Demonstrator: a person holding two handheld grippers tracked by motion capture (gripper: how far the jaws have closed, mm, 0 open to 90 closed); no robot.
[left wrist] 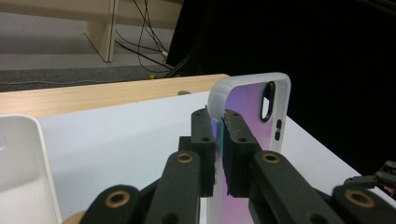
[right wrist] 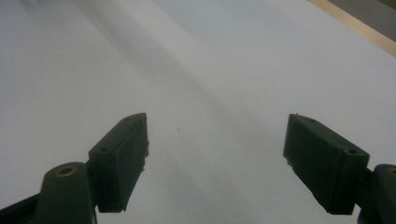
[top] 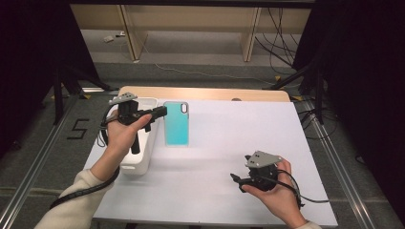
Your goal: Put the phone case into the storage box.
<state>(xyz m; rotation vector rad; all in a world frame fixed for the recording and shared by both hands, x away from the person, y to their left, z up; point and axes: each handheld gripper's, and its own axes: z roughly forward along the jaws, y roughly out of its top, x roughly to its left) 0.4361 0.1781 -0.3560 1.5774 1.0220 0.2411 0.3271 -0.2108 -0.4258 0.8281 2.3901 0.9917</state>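
A phone case [top: 176,124], teal with a clear pale rim and a camera cut-out, hangs flat just above the white table [top: 229,138]. My left gripper [top: 161,112] is shut on its left edge. In the left gripper view the two black jaws pinch the rim of the case [left wrist: 252,100], which looks purple there, and the left gripper [left wrist: 217,126] has the rim squeezed between its pads. My right gripper [top: 237,179] rests in a hand near the table's front right and points left. Its jaws [right wrist: 217,140] stand wide apart over bare white table, holding nothing.
A white plastic bin [top: 141,160] stands along the table's left edge, under my left hand. A wooden strip [top: 205,93] runs along the table's far edge. Beyond it are grey floor, wooden furniture legs and loose cables. Dark curtains flank both sides.
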